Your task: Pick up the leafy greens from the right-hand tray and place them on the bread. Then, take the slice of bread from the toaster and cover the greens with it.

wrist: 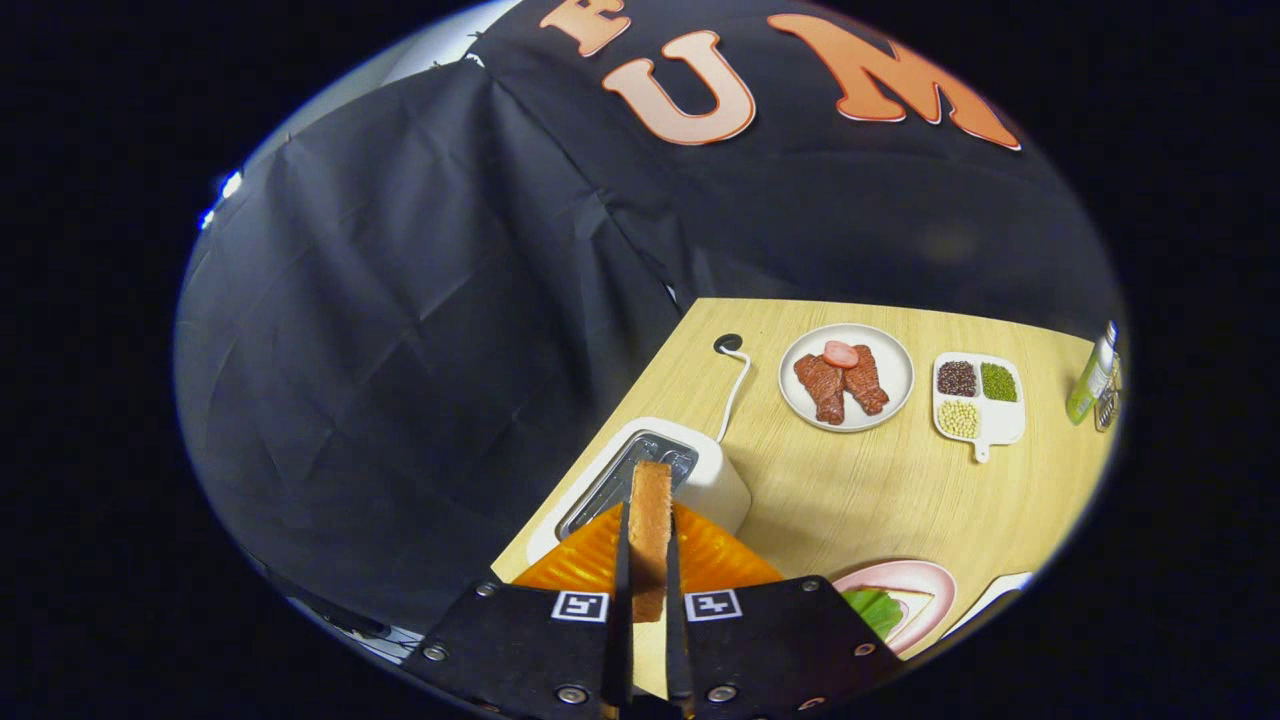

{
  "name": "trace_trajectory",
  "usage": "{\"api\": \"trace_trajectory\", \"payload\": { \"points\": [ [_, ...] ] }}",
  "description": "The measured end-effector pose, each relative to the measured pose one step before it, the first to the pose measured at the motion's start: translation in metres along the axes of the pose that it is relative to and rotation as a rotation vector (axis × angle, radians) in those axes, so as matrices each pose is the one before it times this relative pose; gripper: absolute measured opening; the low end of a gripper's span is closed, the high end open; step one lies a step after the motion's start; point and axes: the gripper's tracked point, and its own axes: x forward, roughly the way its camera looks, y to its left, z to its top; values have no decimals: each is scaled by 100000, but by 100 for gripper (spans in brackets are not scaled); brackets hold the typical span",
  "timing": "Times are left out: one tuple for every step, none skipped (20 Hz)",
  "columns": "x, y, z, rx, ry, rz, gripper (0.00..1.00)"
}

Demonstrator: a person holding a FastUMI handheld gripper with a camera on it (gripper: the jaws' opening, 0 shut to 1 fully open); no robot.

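The wooden table (pixel 860 490) is evenly lit from above; edges are bent by fisheye distortion, shadows kept soft.

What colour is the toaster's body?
White, seen in the gripper view: the toaster sits just beyond the gripper, shut on the bread slice.

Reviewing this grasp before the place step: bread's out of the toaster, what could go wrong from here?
1. The fingers pinch the bread on edge, with most of the slice standing out beyond them; it may pivot or slip on the way.
2. The toaster sits just beyond the slice; a low sideways move could clip its body.
3. The greens lie on the pink plate off to one side, partly hidden by the gripper, so the drop may land skewed.
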Motion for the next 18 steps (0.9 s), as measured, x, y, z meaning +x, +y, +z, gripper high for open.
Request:
{"api": "trace_trajectory", "payload": {
  "points": [
    [-290, -665, -465, 2719, 134, 1219, 14],
    [-55, -681, -536, 2617, 758, 1084, 14],
    [-395, -864, -222, 2040, -13, 4, 14],
    [-303, -1125, -3, 1058, -485, -1027, 14],
    [-453, -887, -84, 1290, -842, -655, 14],
    [-404, -696, -87, 1581, -499, 179, 14],
    [-438, -662, -147, 1643, -689, 399, 13],
    [-105, -900, -354, 861, -279, -9, 13],
    [-306, -881, -354, 858, -315, -212, 14],
    [-500, -657, -353, 645, 246, -256, 14],
    [-315, -517, -416, 776, 93, 61, 14],
    [-260, -524, -497, 623, 519, 432, 14],
    [-205, -551, -356, 490, 86, 189, 14],
    [-204, -519, -535, 63, 211, 197, 14],
    [183, -1098, -571, 114, -85, 34, 13],
    [-333, -313, -413, -220, 176, -9, 14],
    [-50, -462, -336, 207, -70, -107, 14],
    [-134, -367, -666, -394, 451, -143, 14]
  ]
}}
